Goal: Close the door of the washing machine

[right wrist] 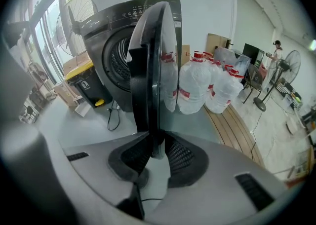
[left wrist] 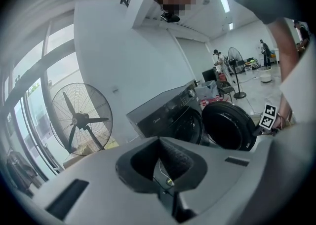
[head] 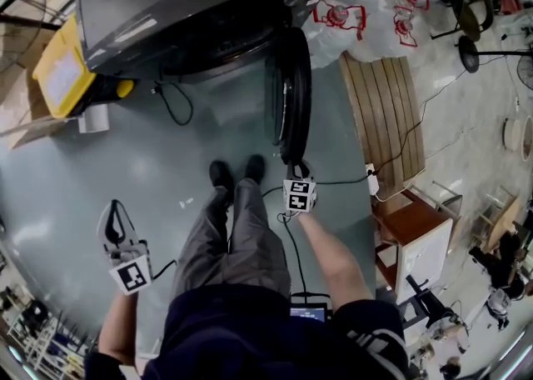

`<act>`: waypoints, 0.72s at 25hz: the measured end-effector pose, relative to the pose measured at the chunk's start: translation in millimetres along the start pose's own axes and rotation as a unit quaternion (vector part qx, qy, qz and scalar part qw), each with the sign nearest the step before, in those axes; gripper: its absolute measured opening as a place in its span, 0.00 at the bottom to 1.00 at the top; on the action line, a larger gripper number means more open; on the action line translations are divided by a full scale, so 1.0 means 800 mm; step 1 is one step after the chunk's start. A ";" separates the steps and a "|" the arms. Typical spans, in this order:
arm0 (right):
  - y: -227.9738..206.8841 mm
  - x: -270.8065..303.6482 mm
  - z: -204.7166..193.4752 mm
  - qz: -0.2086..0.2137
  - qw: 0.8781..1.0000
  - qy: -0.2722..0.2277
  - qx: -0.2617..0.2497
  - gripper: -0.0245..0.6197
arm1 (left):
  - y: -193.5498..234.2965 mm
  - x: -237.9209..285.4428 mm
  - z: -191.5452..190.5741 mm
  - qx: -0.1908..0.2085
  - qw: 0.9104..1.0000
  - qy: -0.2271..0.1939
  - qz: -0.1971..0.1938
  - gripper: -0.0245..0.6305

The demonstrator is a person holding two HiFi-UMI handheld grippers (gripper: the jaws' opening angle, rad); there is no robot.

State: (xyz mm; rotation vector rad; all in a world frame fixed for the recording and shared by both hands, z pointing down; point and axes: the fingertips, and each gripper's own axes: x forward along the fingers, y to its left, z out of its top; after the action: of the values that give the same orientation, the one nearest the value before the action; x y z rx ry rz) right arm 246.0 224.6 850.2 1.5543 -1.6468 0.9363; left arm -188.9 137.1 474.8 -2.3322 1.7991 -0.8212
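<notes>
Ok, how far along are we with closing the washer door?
Done: the right gripper is clamped on the edge of the door. In hand: the swing, with the door standing wide open from the washing machine. Remaining: push it round onto the drum opening until it latches. The left gripper hangs empty, jaws together.

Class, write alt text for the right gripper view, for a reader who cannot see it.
The right gripper grips the edge of the open round black door of the dark grey washing machine. Clear water jugs with red labels stand beyond it.
</notes>
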 end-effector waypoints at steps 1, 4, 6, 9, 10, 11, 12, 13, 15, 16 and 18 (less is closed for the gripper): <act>0.004 0.002 0.000 0.001 1.000 0.001 0.001 0.19 | -0.005 0.005 0.002 -0.002 1.000 -0.005 -0.005 0.07; 0.019 0.007 0.001 0.002 1.000 0.006 0.006 0.19 | -0.017 0.016 -0.003 -0.010 1.000 -0.009 -0.023 0.07; 0.029 0.008 0.003 0.000 1.000 0.009 0.007 0.19 | -0.021 0.018 -0.010 -0.012 0.999 -0.006 -0.035 0.07; 0.046 0.008 0.005 -0.009 1.000 0.011 0.015 0.20 | -0.018 0.022 -0.017 -0.013 0.998 -0.013 -0.055 0.07; 0.052 0.009 0.006 -0.013 1.000 0.010 0.019 0.20 | -0.016 0.024 -0.020 -0.014 0.998 -0.017 -0.062 0.07; 0.057 0.010 0.007 -0.017 1.000 0.010 0.024 0.19 | -0.014 0.027 -0.023 -0.016 0.997 -0.020 -0.069 0.07; 0.061 0.011 0.008 -0.020 0.999 0.009 0.029 0.19 | -0.013 0.029 -0.027 -0.019 0.997 -0.021 -0.076 0.07; 0.066 0.012 0.009 -0.023 0.999 0.008 0.034 0.19 | -0.011 0.031 -0.031 -0.022 0.996 -0.021 -0.083 0.07; 0.078 0.014 0.011 -0.028 0.999 0.007 0.044 0.19 | -0.004 0.033 -0.040 -0.024 0.995 -0.018 -0.096 0.07; 0.085 0.017 0.012 -0.029 0.998 0.006 0.048 0.19 | 0.001 0.034 -0.045 -0.024 0.994 -0.017 -0.101 0.07; 0.097 0.022 0.018 -0.034 0.998 0.006 0.054 0.19 | 0.009 0.038 -0.052 -0.022 0.994 -0.019 -0.109 0.07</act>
State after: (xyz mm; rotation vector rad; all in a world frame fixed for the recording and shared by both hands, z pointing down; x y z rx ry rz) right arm 167.8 205.7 854.1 1.6629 -1.5472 1.0117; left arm -209.5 117.5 518.4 -2.5872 1.5838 -0.7627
